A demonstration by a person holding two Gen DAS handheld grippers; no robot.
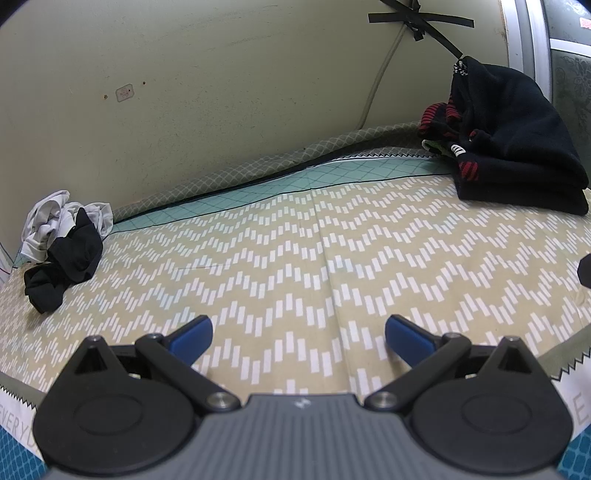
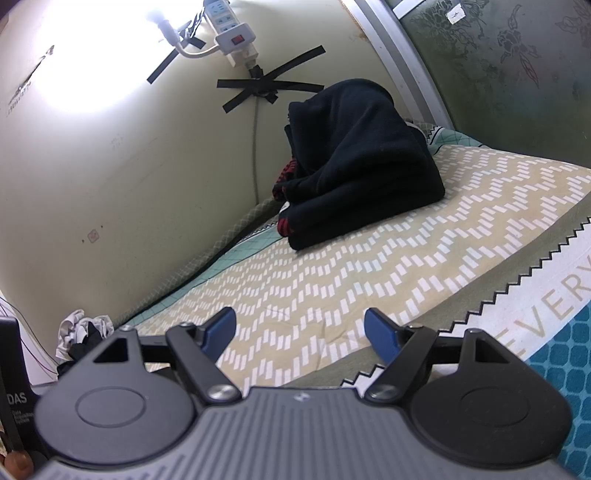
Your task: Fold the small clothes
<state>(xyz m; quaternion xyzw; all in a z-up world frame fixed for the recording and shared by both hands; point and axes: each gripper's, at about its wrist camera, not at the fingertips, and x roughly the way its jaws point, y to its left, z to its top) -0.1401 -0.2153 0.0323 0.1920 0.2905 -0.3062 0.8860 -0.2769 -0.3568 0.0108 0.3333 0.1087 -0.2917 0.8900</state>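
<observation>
A yellowish wall (image 1: 221, 92) with scuff marks bounds the far side of a bed covered by a tan cloth (image 1: 314, 258) printed with white zigzag dashes; a teal quilted layer shows along its far edge. A power strip (image 2: 231, 26) is fixed to the wall with black tape, a cable hanging below it. At the far right, against the wall, a stack of folded dark clothes (image 1: 517, 147) with red striping is seen resting on the cloth. At the far left, a loose heap of unfolded small clothes (image 1: 62, 240), white and black, lies crumpled near the wall. The left gripper (image 1: 298, 334) is held over the near edge of the cloth, jaws spread, nothing between the blue fingertips (image 1: 194, 338). The right gripper (image 2: 299, 330) is likewise spread and empty, well apart from both piles.
</observation>
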